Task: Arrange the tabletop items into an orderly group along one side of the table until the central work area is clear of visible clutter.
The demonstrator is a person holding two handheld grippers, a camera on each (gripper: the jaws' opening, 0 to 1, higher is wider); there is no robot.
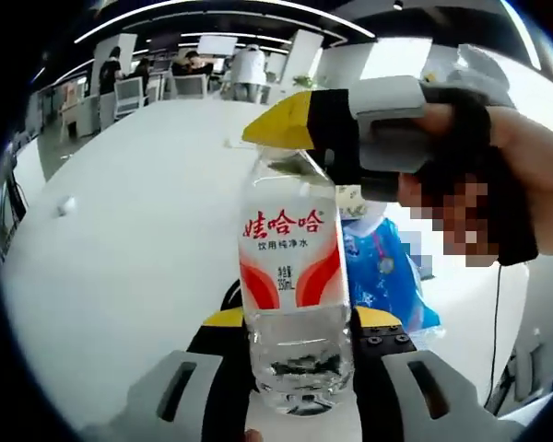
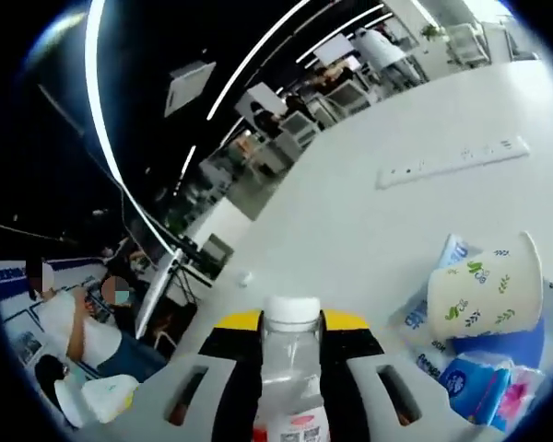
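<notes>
Bottle (image 1: 295, 285) clamped between left gripper (image 1: 297, 324) and right gripper (image 2: 291, 324) jaws

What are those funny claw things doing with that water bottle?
A person is holding a clear water bottle with two handheld grippers. The left gripper squeezes its lower body, and the right gripper closes around its neck, just under the white cap. On the white table beyond it sit a paper cup lying on its side and some blue tissue packs, not yet tidied.
</notes>
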